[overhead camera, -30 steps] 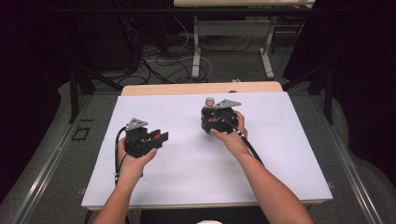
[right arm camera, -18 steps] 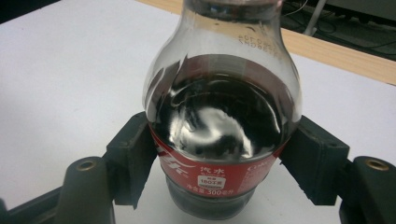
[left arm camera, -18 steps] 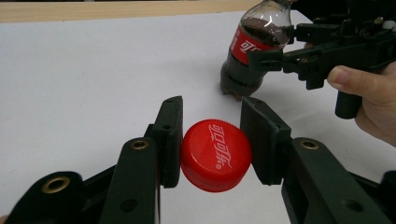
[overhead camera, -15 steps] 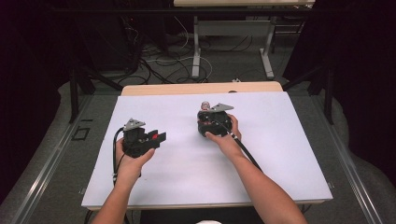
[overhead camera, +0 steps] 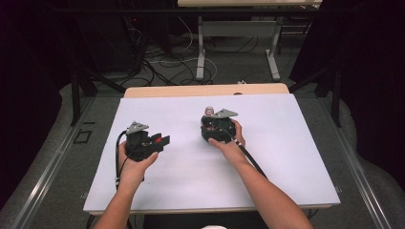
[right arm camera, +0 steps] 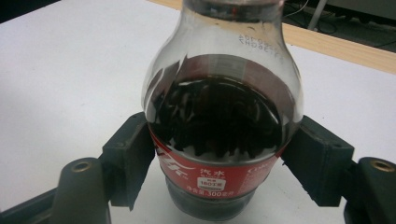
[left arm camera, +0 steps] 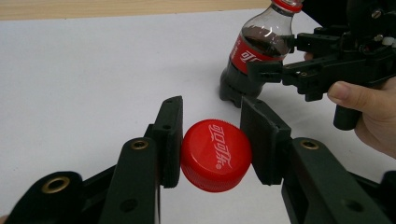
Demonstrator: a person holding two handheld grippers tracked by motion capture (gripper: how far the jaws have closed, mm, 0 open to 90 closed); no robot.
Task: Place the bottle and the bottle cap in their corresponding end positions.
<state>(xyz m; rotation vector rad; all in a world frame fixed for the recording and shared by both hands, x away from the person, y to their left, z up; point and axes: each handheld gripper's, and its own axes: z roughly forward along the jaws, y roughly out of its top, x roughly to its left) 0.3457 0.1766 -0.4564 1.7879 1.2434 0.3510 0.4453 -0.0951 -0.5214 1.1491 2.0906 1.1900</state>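
Note:
A small cola bottle with a red label and no cap stands on the white table. My right gripper holds it at the label. Its jaws have just been opening, and the pads still touch the bottle's sides. From above, the right gripper is at the table's middle and the bottle neck pokes up past it. My left gripper is shut on the red cap, which lies sideways between its pads. It points at the bottle and at the right gripper. The left gripper is at centre left.
The white table top has a bare wooden strip along its far edge. Beyond it are a desk frame and loose cables on the floor. Dark curtains stand at both sides.
My right gripper with the bottle has shifted a little left and lower. The left gripper with the cap has stayed where it was.

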